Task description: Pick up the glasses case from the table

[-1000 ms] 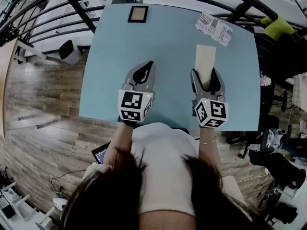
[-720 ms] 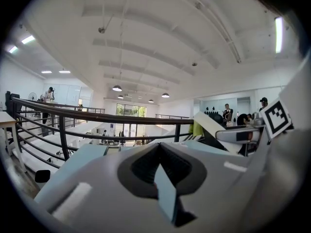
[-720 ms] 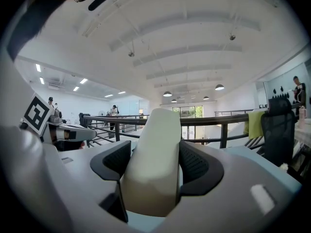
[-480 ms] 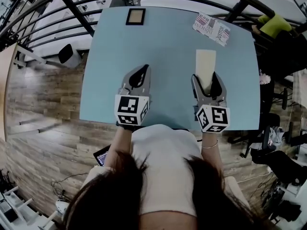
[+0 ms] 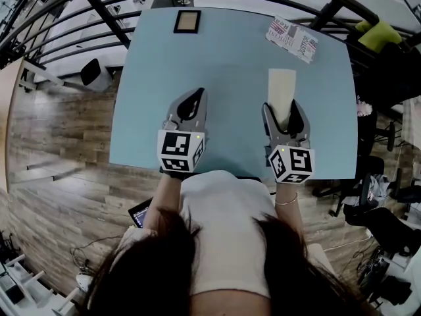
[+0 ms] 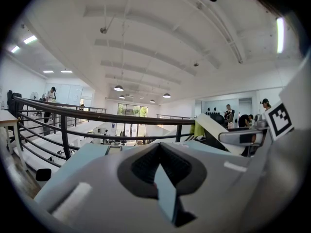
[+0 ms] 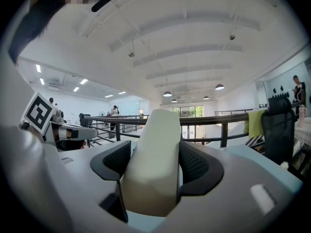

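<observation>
The glasses case (image 5: 281, 84) is a long cream box lying lengthwise on the right half of the pale blue table (image 5: 230, 58). My right gripper (image 5: 281, 105) has its near end between its jaws. In the right gripper view the case (image 7: 156, 130) fills the gap and both dark pads (image 7: 197, 164) press its sides. The left gripper view shows the case (image 6: 214, 130) slanting up out of the right gripper (image 6: 243, 137). My left gripper (image 5: 200, 93) hovers over the left half of the table, jaws together with nothing in them (image 6: 159, 152).
A small dark picture frame (image 5: 187, 22) lies at the table's far edge and a printed card (image 5: 292, 39) at the far right. A black railing (image 5: 99, 5) curves behind the table. Chairs and a yellow-green cloth (image 5: 378, 37) stand to the right. The table's near edge is just below the grippers.
Both grippers sit a touch nearer the person in the head view. The case stays between the right jaws; the left jaws stay together.
</observation>
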### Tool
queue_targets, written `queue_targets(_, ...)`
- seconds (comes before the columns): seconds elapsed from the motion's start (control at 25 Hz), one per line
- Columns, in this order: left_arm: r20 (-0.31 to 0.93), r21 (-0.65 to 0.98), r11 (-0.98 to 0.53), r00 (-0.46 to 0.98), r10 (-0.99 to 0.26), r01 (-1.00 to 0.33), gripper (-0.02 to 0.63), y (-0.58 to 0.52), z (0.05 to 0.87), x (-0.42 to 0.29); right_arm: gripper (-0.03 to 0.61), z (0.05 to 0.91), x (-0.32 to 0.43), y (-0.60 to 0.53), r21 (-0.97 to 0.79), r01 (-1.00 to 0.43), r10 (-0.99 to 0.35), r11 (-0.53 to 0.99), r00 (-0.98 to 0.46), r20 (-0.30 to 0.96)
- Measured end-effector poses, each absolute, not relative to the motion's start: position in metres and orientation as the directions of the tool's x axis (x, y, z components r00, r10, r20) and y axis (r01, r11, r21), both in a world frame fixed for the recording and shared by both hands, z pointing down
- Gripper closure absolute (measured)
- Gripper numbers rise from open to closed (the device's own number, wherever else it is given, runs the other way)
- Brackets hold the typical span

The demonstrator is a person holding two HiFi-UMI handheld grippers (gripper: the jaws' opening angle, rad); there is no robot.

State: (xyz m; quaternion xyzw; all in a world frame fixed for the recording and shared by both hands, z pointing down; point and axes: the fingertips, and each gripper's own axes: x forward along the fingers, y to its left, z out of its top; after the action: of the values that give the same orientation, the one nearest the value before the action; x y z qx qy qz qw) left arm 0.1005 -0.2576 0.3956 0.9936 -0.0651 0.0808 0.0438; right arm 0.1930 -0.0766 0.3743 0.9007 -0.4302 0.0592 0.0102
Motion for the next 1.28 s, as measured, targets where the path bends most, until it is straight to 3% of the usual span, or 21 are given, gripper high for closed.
queue_targets(1.28, 0.186, 0.081, -0.988, 0.975, -0.117, -0.134, 0.557, -0.2664, 0.4011, 0.1086, 0.27, 0.3798, 0.2006, -0.0855, -0.043, -0.777, -0.775, -0.628, 0.618, 0.133)
